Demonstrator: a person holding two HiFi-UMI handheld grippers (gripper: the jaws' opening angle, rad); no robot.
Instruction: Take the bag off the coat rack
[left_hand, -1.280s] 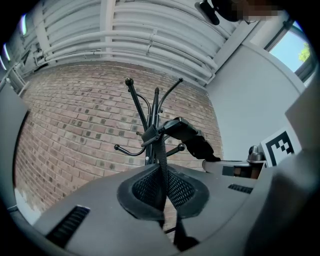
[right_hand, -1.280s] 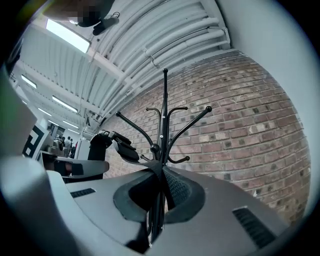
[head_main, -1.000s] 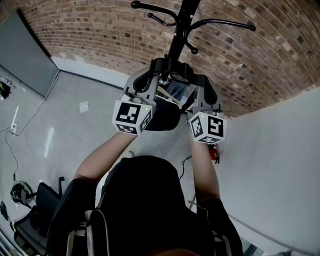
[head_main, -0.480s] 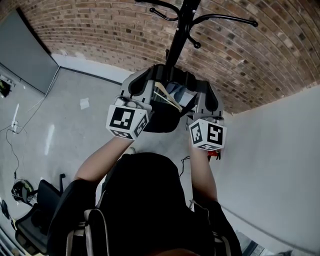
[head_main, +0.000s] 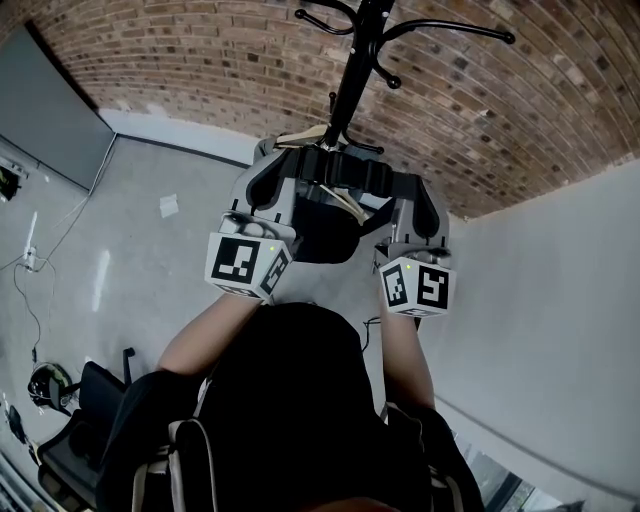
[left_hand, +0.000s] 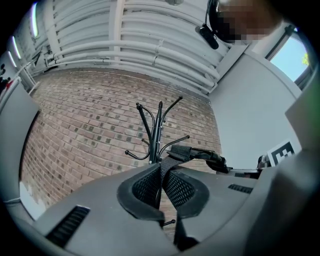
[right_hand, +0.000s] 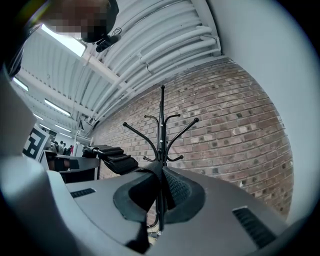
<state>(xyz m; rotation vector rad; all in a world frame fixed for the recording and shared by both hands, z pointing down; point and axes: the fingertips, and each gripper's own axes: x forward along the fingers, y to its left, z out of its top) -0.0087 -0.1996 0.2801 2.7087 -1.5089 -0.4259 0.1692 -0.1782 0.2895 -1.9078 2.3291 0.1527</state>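
Converted industrial workspace, office or lab type. Bare brick wall (head_main: 200, 60), smooth grey floor (head_main: 130, 230), plain white partition wall (head_main: 560, 320). Overhead: exposed white pipes (left_hand: 150, 45) and strip lights (right_hand: 55, 107). Loose cables (head_main: 25, 290) trail across the floor by a dark chair (head_main: 80, 420). Black coat rack (head_main: 355, 70) stands before the brick.

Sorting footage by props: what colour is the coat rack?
The coat rack is black; the right gripper view shows it best, against the brick wall.

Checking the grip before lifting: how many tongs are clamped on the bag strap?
2. The left tongs pinch the black strap; the right tongs pinch it too, both in front of the coat rack.
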